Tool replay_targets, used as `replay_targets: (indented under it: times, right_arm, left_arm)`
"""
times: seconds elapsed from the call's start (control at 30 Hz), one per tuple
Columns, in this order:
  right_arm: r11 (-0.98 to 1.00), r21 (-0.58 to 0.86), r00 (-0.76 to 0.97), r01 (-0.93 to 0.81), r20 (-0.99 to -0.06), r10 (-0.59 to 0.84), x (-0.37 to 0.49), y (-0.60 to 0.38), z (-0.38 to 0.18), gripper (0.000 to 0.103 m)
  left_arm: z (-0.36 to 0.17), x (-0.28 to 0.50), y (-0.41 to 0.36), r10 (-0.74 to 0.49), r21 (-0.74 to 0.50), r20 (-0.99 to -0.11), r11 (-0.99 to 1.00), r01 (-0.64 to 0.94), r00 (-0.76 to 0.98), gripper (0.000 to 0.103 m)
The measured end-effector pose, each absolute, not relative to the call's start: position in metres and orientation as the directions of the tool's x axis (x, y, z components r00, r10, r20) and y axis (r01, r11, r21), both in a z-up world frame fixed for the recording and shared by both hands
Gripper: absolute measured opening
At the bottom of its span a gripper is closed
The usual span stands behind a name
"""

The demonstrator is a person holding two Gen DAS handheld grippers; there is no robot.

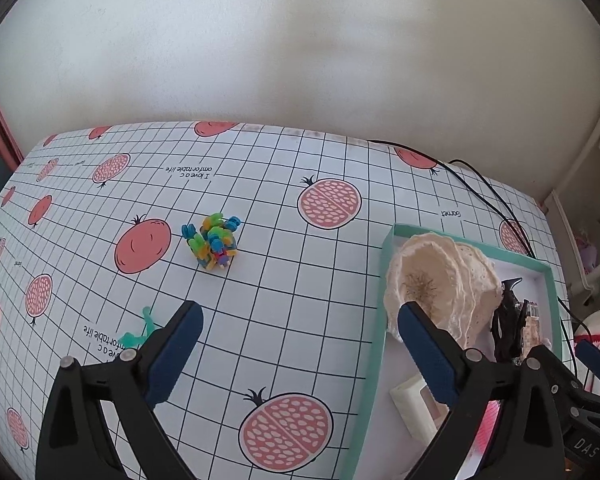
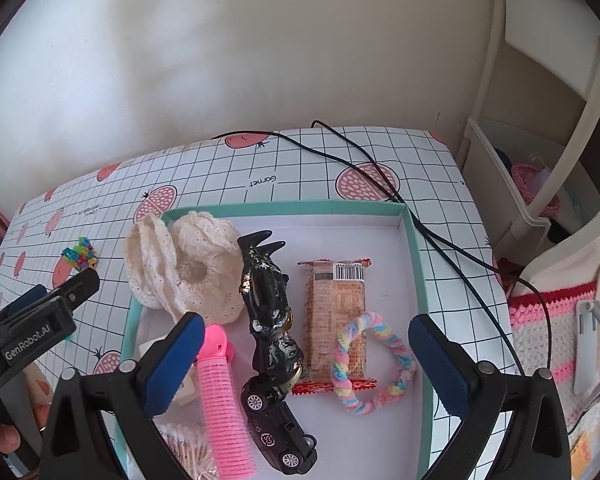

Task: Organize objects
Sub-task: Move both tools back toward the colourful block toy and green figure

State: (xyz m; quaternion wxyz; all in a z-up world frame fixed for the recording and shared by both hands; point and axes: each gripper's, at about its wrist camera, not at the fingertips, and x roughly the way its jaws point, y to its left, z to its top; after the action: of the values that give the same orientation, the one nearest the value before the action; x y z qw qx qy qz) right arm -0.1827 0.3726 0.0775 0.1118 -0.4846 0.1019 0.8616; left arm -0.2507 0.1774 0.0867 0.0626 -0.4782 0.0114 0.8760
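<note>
Pomegranate-print grid tablecloth [image 1: 284,280] against a plain white wall, so the workspace reads clearly. Starting at my tools: left gripper [image 1: 300,340] is wide open with nothing between the blue pads, hovering over bare cloth just left of the tray edge. Right gripper [image 2: 306,354] is also wide open and empty, hanging above the tray contents. Teal-rimmed tray [image 2: 284,205] looks mostly loaded: cream lace scrunchie [image 2: 188,268] at its 10 o'clock corner, half draped over the rim; black claw hair clip [image 2: 266,284] in the middle; snack bar [image 2: 336,316] just right of it; pastel twisted hair tie [image 2: 374,364] lying partly on the bar; pink hair roller [image 2: 222,400] at 7 o'clock; black toy car [image 2: 278,428] at 6 o'clock, touching the clip's lower end. A white plastic piece [image 1: 414,408] and what looks like cotton swabs [image 2: 184,446] sit at the tray's near-left, partly hidden. Left outside, from the left wrist view: multicolour bead cluster [image 1: 214,246] at 11 o'clock of the left gripper, well apart from the tray, and a small green plastic bit [image 1: 142,330] at 9 o'clock, partly behind my left finger. My read: most of it done, those two still to go, left gripper best placed for both.
</note>
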Motion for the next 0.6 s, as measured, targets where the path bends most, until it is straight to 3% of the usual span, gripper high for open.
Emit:
replay_targets:
  times: [0.6]
  right_arm:
    - [-0.953,0.073,-0.513,-0.295,-0.853,0.094,-0.188,0.362,0.085,0.103]
  left_arm:
    - [0.091,-0.255,0.164,0.099,-0.041,-0.839,-0.992,-0.120,-0.535,0.098]
